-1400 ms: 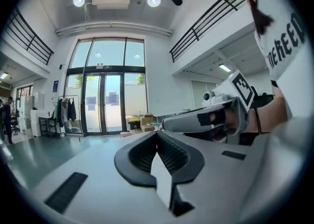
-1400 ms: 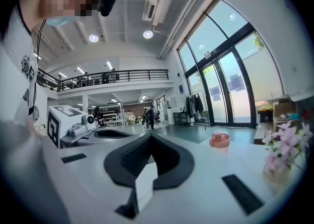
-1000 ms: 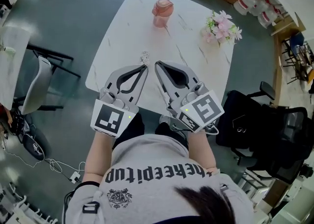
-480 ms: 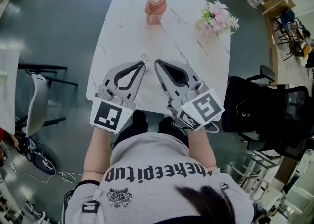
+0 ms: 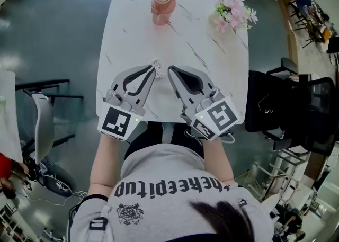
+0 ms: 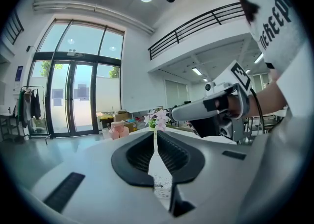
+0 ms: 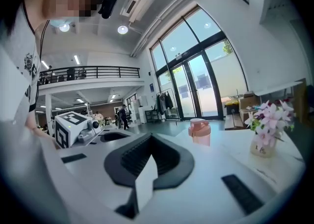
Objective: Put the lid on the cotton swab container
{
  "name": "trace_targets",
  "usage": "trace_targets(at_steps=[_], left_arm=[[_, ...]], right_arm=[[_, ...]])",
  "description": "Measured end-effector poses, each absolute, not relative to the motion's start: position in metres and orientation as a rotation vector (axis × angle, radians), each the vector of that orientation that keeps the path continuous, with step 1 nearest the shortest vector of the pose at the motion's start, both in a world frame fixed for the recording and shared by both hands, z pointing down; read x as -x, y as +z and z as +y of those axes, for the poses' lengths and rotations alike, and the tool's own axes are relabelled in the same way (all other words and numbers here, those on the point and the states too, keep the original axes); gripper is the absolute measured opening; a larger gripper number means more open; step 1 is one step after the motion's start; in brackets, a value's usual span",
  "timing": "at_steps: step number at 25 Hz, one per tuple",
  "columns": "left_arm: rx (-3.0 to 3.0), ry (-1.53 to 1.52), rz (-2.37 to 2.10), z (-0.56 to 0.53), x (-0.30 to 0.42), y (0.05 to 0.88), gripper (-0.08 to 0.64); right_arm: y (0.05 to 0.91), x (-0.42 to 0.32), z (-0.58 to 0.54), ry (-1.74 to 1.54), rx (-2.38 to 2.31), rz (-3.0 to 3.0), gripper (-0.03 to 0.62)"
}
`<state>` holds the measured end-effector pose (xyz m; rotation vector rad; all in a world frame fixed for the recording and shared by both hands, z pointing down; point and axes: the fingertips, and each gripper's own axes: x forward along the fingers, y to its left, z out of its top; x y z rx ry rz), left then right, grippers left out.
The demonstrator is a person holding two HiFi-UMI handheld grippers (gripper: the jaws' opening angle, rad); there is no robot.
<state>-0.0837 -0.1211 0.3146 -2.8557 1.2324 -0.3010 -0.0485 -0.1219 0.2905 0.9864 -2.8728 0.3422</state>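
Grippers are held side by side above the near half of the table (image 5: 212,66), tips pointing toward the far edge. The left gripper (image 5: 153,71) has its jaws pressed together with nothing clamped between them. The right gripper (image 5: 170,70) likewise has its jaws pressed together and holds nothing. The pink container (image 5: 161,8) stands upright near the far edge, toward the far left corner, with a pink top seated on it, well apart from both grippers. A small glittery object (image 5: 157,65) lies on the table just beside the left gripper's tips; what it is, and whether they touch, cannot be determined. A flower vase (image 5: 233,13) stands at the far right corner
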Motion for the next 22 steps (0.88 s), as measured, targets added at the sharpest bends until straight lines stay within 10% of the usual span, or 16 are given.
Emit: trace_targets(at_steps=[22], left_arm=[[3.050, -0.447, 0.933, -0.141, 0.070, 0.403, 0.235]], right_arm=[[0.337, 0.026, -0.134, 0.462, -1.181, -2.754, 0.011]])
